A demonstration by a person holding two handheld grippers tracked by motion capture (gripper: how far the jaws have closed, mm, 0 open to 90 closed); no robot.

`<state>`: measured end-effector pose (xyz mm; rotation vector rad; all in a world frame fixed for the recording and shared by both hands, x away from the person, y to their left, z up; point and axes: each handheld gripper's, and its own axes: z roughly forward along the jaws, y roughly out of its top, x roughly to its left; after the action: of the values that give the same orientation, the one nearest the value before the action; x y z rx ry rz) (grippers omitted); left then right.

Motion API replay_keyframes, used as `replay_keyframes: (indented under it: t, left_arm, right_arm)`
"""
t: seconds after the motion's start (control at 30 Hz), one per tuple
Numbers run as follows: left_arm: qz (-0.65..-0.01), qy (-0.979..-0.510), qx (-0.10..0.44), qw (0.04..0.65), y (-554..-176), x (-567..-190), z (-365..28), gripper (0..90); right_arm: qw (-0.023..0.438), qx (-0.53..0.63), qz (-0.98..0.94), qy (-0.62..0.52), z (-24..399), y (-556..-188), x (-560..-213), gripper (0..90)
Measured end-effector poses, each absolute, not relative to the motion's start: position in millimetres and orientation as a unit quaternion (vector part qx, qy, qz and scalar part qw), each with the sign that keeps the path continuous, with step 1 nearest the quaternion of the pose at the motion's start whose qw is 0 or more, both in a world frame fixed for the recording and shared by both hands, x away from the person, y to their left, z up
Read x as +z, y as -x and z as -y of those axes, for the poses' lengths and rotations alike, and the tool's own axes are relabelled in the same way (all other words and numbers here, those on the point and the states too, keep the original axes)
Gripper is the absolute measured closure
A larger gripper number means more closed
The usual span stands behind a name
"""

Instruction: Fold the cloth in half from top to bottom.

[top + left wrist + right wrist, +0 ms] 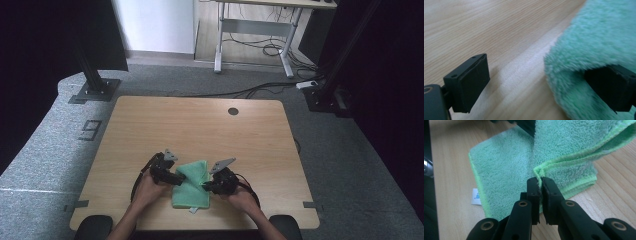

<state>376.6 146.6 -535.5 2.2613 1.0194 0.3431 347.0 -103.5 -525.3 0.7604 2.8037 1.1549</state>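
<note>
A green fluffy towel lies partly folded near the front middle of the wooden table. My right gripper is shut on a doubled hem of the towel and holds that flap lifted off the lower layer. It comes in from the right in the high view. My left gripper stands open at the towel's left edge. Its right jaw is nestled against the towel's pile, while its left jaw is over bare wood, apart from the cloth.
A white label sticks out of the towel's near edge. A round cable hole sits at the table's far side. Beyond the table stand black frame posts and a desk with cables on the floor.
</note>
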Motion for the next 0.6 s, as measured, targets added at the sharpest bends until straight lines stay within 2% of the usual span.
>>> replay_keyframes:
  t: [0.13, 0.27, 0.6]
  left_arm:
    - [-0.382, -0.861, 0.12, 0.315, -368, -529, -151, 5.7]
    - [-0.388, -0.864, 0.128, 0.294, -366, -540, -154, 5.6]
    - [-0.408, -0.847, 0.142, 0.308, -364, -546, -154, 2.0]
  right_arm:
    - [0.013, 0.368, -0.896, -0.247, 104, -347, -527, 83.7]
    - [0.014, 0.371, -0.895, -0.248, 104, -347, -529, 83.6]
    - [0.033, 0.368, -0.899, -0.237, 104, -342, -519, 83.3]
